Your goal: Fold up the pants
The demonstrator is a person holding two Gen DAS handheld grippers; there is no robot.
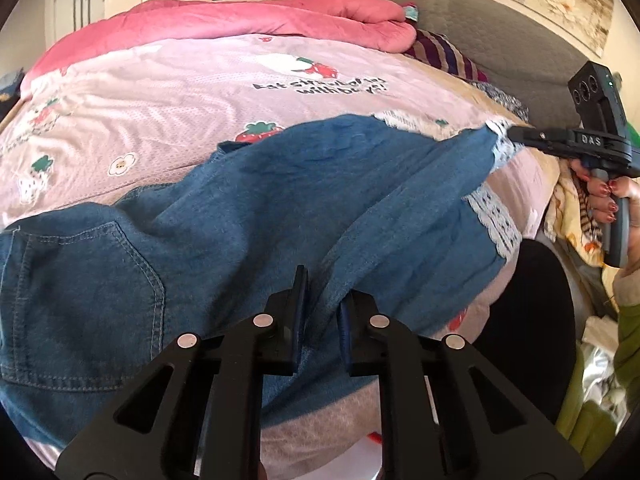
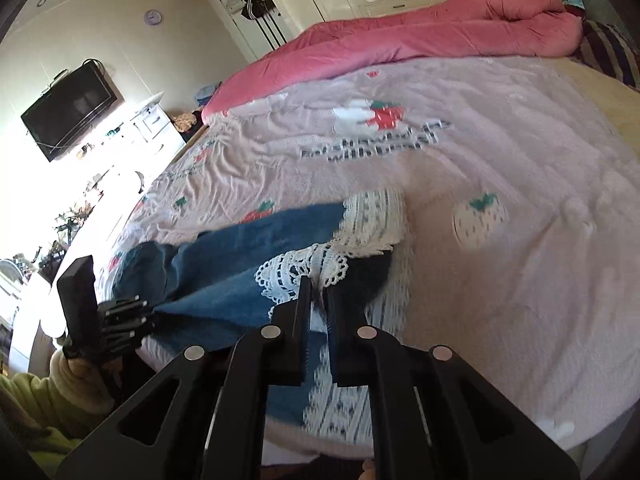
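Black jaws of the left gripper (image 1: 320,300) fill the bottom of its own view, pressed together on a fold of the denim pants (image 1: 240,208) close to the bed's near edge. Largest in the scene is the bed (image 2: 500,152), under a pink strawberry-print cover with a rolled pink quilt (image 1: 224,24) along its far edge. The pants lie across the near part of the cover, back pocket toward the left end, lace-trimmed hems (image 2: 304,268) toward the right. Smaller again, the right gripper (image 2: 318,292) pinches the white lace of one hem and holds it raised off the cover; the right-hand view is blurred there.

To do this fold well, I judge both grips should keep the cloth taut between them and travel together, so that the lifted leg comes down square on the other, hems matched, without dragging the cover into creases.

Writing: the right gripper's body reads "DAS" (image 1: 591,141). Dark lettering (image 1: 320,87) on the cover begins "Eat"; the rest is too distorted to read.
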